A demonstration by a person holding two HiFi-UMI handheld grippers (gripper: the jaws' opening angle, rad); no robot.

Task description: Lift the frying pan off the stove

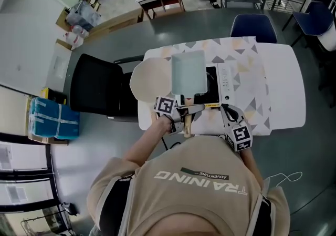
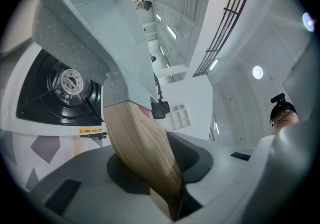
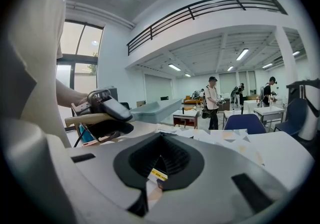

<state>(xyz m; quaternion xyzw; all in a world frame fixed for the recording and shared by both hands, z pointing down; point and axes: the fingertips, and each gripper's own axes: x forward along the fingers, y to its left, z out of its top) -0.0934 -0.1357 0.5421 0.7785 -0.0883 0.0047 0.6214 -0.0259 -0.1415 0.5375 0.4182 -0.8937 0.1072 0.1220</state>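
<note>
The frying pan [image 1: 188, 72] is pale grey-blue, square, with a wooden handle [image 1: 187, 126]. It hangs above the white stove [image 1: 224, 83], clear of the black burner [image 2: 70, 84]. My left gripper [image 1: 185, 118] is shut on the handle [image 2: 142, 153], which runs between its jaws. In the right gripper view the pan [image 3: 161, 110] is held level with the left gripper [image 3: 102, 106] on its handle. My right gripper [image 1: 227, 111] hovers at the stove's front right corner, jaws together with nothing between them.
The stove stands on a patterned cloth [image 1: 249, 67] over a white table [image 1: 286, 88]. A round beige board [image 1: 148, 80] lies left of the pan. A black chair [image 1: 97, 90] stands at the table's left, a blue chair [image 1: 253, 27] behind it.
</note>
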